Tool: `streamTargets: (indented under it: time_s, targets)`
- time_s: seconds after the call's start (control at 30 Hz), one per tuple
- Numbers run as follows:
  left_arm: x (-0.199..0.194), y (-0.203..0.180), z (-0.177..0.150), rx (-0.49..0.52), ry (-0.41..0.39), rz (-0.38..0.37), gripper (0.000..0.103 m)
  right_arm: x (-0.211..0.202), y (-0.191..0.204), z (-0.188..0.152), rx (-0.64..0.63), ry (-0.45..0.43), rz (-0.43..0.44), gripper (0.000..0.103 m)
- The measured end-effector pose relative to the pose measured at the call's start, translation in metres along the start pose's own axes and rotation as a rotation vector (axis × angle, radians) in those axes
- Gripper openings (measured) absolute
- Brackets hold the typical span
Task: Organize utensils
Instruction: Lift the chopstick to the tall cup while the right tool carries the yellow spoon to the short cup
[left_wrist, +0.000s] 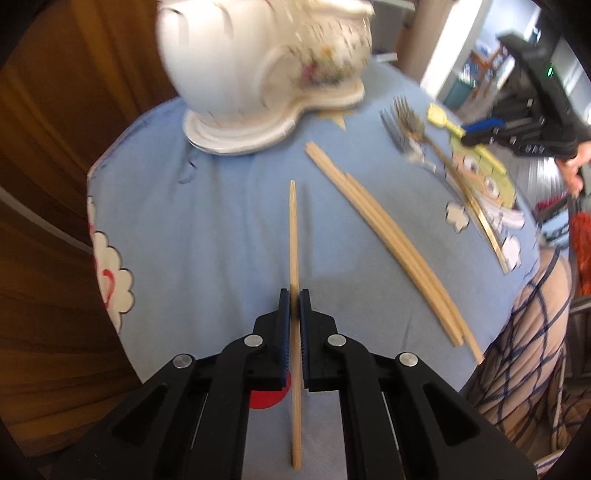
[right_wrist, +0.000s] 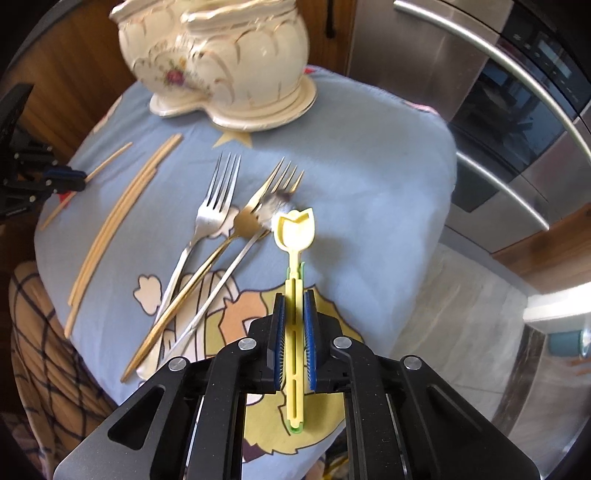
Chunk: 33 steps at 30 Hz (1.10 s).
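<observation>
My left gripper (left_wrist: 294, 295) is shut on a single wooden chopstick (left_wrist: 294, 236), which points away over the blue cloth (left_wrist: 207, 221). A bundle of chopsticks (left_wrist: 391, 240) lies to its right, with the forks (left_wrist: 406, 133) beyond. My right gripper (right_wrist: 294, 295) is shut on the handle of a yellow tulip-shaped plastic spoon (right_wrist: 296, 230). Left of it lie a silver fork (right_wrist: 210, 214), a gold fork (right_wrist: 255, 206) and a third utensil (right_wrist: 273, 206) with a blurred head. The white floral ceramic holder (right_wrist: 221, 55) stands at the far edge.
The cloth-covered surface drops off on every side. A steel fridge (right_wrist: 498, 110) stands to the right, a wooden door (left_wrist: 55, 184) to the left. A person's checked clothing (left_wrist: 524, 350) is close at the near right edge. The other gripper (left_wrist: 524, 129) shows at the far right.
</observation>
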<state>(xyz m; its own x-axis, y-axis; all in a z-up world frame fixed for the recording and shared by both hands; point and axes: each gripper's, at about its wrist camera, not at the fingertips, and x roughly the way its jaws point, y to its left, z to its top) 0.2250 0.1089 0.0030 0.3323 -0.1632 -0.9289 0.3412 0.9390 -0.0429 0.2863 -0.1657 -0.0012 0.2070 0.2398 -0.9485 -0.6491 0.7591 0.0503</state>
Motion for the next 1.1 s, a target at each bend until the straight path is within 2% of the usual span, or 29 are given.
streamTargets:
  time_s: [0.27, 0.57, 0.6, 0.7, 0.87, 1.1]
  targets:
    - [-0.044, 0.007, -0.009, -0.09, -0.225, -0.025, 0.005, -0.019, -0.009, 0.005, 0.072, -0.131, 0.051, 0.011]
    - [-0.084, -0.007, -0.008, -0.171, -0.495, -0.071, 0.005, -0.055, -0.002, 0.012, 0.152, -0.38, 0.163, 0.011]
    - [-0.09, -0.007, -0.01, -0.177, -0.521, -0.073, 0.005, -0.059, 0.0, 0.012, 0.166, -0.429, 0.187, 0.011]
    - [-0.098, -0.011, -0.006, -0.183, -0.591, -0.043, 0.005, -0.067, 0.003, 0.014, 0.204, -0.517, 0.23, 0.011]
    - [-0.103, -0.01, 0.004, -0.213, -0.67, -0.06, 0.005, -0.066, 0.008, 0.023, 0.256, -0.623, 0.297, 0.011]
    - [-0.106, -0.011, 0.026, -0.205, -0.735, -0.044, 0.005, -0.068, 0.012, 0.039, 0.279, -0.737, 0.31, 0.011]
